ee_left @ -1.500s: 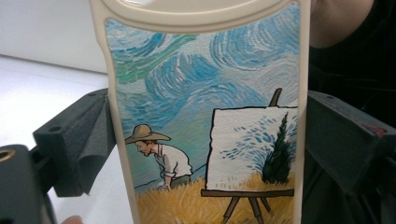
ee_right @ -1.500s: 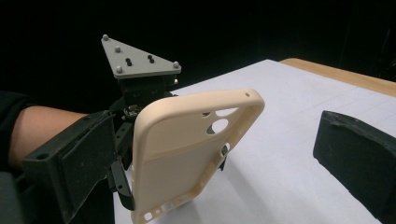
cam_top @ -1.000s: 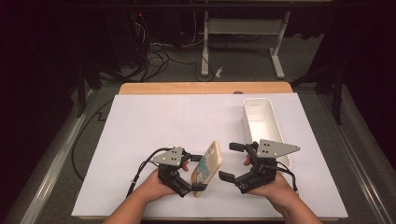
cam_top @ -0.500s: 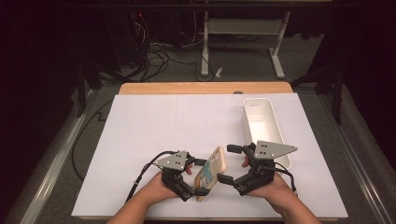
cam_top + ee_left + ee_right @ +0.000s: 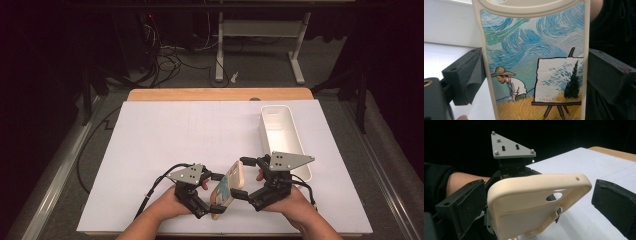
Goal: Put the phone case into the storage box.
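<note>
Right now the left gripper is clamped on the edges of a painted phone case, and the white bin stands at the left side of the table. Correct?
Not quite. The left gripper does clamp the phone case by its edges, but the white bin stands at the right side of the table, beyond the right gripper. The high view shows this.

Phone case [image 5: 534, 62]: matt cream plastic, painted back.

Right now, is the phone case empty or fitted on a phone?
Empty: the right gripper view shows the phone case's bare cream inside, the camera hole open.
</note>
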`<state>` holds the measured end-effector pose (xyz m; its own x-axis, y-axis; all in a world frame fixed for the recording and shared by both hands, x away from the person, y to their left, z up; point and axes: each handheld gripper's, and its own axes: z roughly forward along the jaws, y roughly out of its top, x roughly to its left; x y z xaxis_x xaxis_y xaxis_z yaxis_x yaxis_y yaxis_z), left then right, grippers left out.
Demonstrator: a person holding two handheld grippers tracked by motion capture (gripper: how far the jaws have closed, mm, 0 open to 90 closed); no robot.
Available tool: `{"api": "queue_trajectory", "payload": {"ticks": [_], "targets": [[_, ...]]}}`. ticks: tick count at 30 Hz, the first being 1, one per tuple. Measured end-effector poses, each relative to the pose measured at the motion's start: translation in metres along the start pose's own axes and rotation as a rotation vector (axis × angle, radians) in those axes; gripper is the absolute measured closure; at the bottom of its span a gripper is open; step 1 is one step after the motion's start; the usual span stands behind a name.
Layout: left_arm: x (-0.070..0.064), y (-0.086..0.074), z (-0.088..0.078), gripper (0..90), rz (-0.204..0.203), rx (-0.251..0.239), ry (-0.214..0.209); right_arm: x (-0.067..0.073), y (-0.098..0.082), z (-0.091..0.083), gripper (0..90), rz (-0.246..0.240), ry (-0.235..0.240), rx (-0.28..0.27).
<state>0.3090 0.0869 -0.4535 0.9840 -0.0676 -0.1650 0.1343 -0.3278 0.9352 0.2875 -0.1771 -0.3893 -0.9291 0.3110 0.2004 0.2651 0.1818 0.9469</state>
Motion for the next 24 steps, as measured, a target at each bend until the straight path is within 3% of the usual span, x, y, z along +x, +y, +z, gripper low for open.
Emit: {"api": "queue_trajectory", "payload": {"ticks": [24], "targets": [[-0.0006,-0.0006,0.0046,9.0,0.006,0.015,-0.011,-0.0016,-0.0001,0.0018,9.1,0.013,0.029,0.003]]}}
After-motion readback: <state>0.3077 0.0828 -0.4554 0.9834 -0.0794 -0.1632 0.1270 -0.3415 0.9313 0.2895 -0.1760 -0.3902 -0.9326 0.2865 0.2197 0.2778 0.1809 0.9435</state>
